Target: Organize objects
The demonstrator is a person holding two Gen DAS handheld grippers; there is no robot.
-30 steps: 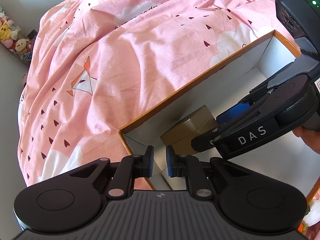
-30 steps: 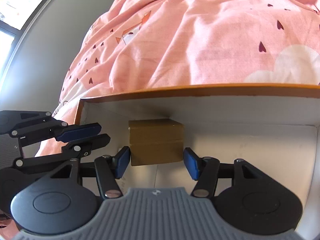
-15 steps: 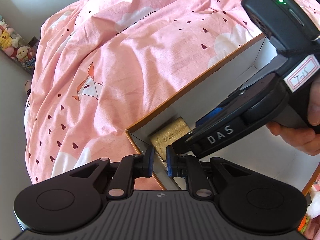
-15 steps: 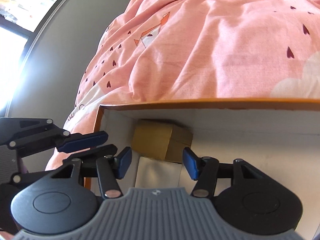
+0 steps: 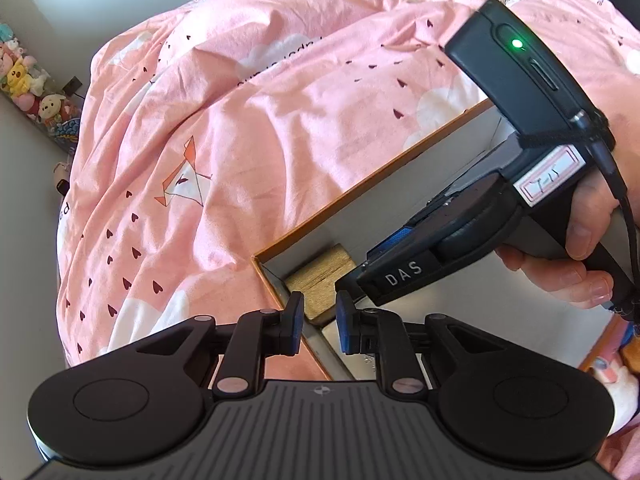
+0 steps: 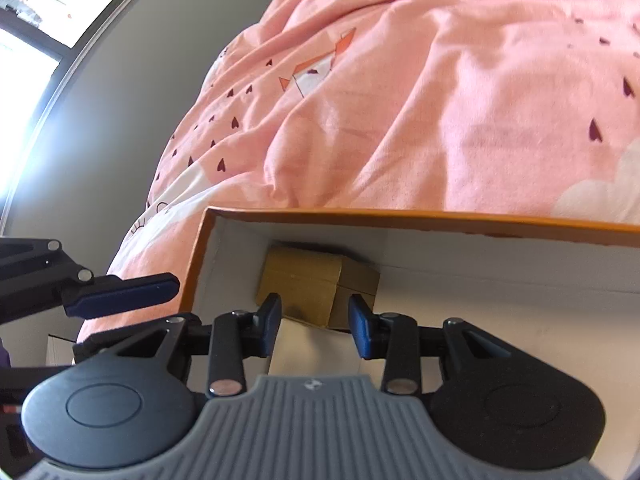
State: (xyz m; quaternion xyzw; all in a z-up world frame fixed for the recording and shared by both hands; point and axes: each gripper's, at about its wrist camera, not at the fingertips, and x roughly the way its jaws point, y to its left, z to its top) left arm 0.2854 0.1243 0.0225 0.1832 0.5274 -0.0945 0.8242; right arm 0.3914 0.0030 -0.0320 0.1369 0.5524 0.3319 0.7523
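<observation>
Small golden-brown box (image 6: 316,286) sits in the white tray's (image 6: 500,268) corner.

Left claw (image 5: 318,322), jaws opening and empty, hovers over box (image 5: 360,192) corner.

Duvet (image 5: 280,120): pink, dark hearts, white clouds, orange fox. Box (image 6: 400,216): orange rim, white inside. Block (image 6: 304,284): gold-brown; pads (image 6: 362,326) blue.
</observation>
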